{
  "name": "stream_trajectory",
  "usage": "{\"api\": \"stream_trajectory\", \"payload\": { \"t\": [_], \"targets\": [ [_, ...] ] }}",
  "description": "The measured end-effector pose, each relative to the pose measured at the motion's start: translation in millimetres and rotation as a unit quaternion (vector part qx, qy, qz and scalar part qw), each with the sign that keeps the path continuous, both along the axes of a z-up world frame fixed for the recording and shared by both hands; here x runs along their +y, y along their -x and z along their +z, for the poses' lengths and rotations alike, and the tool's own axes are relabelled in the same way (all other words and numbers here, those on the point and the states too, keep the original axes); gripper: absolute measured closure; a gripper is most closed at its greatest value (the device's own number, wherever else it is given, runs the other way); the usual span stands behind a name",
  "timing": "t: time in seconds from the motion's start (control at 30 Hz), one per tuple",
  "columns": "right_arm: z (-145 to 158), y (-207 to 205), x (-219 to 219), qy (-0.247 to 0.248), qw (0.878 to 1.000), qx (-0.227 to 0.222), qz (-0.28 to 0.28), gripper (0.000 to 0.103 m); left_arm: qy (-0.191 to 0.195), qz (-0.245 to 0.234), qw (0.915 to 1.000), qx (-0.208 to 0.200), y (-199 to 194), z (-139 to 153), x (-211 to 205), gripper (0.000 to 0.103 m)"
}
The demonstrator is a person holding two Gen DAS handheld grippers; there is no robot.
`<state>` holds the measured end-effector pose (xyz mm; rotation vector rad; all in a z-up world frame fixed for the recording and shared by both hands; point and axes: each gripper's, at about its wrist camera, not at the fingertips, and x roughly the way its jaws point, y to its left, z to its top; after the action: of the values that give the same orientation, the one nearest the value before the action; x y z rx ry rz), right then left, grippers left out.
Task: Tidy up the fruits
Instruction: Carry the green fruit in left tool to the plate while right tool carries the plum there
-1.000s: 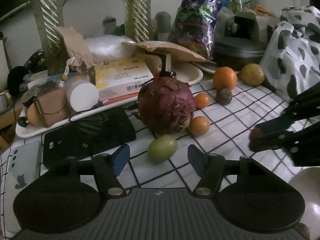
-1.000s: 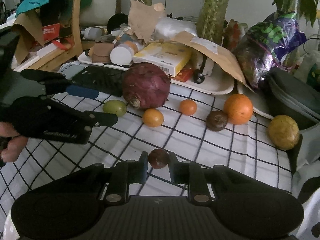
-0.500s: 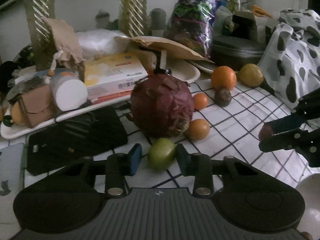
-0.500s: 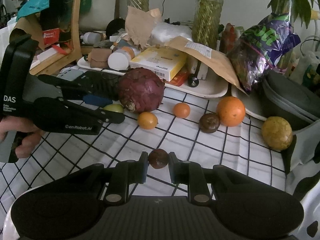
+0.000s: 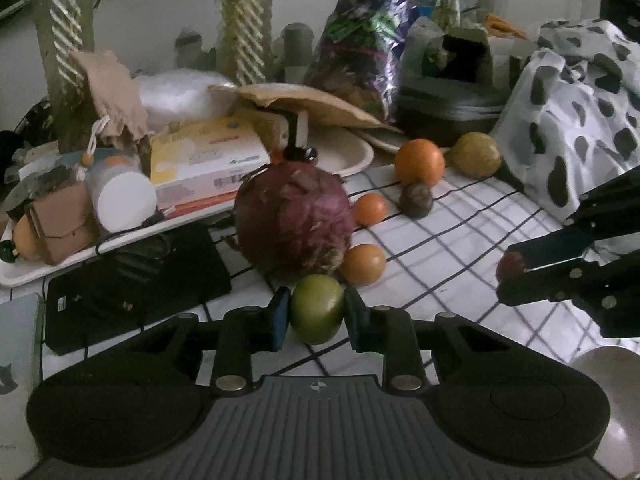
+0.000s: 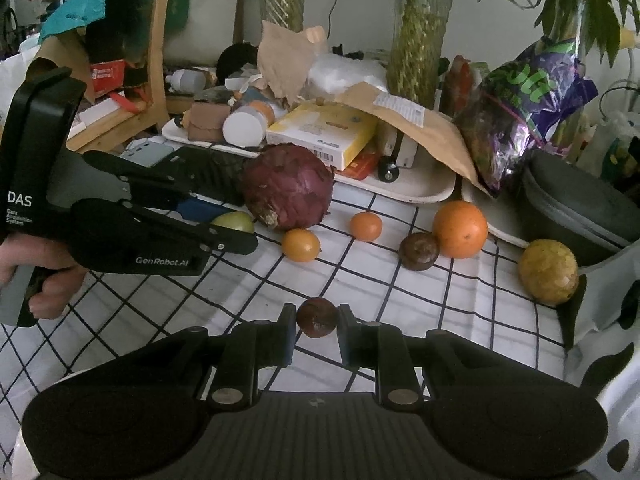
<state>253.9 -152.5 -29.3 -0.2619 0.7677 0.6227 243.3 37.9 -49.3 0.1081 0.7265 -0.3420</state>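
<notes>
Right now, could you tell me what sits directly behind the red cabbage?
Behind the red cabbage a white tray holds a yellow box and a small black wheeled item. The tray's stretch right behind the cabbage is hidden.

My left gripper (image 5: 317,317) has the red cabbage (image 5: 294,218) straight ahead, close enough to block any forward push, and a small orange (image 5: 363,265) sits just right of its tip. To its left lies a black flat case (image 5: 132,280), low but in the way. My right gripper (image 6: 316,332) faces bare checked cloth (image 6: 224,300) up to the fruit row; the left gripper's body (image 6: 132,232) crowds that side.
</notes>
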Motion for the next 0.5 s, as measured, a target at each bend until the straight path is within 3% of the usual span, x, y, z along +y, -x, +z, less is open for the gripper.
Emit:
{"api": "stream_trajectory", "payload": {
  "t": [0.5],
  "targets": [
    [20.4, 37.5, -21.6, -0.029, 1.0, -0.006, -0.011, 0.081, 0.014, -0.01, 0.9997, -0.015, 49.3, 20.7, -8.4, 0.075]
  ]
}}
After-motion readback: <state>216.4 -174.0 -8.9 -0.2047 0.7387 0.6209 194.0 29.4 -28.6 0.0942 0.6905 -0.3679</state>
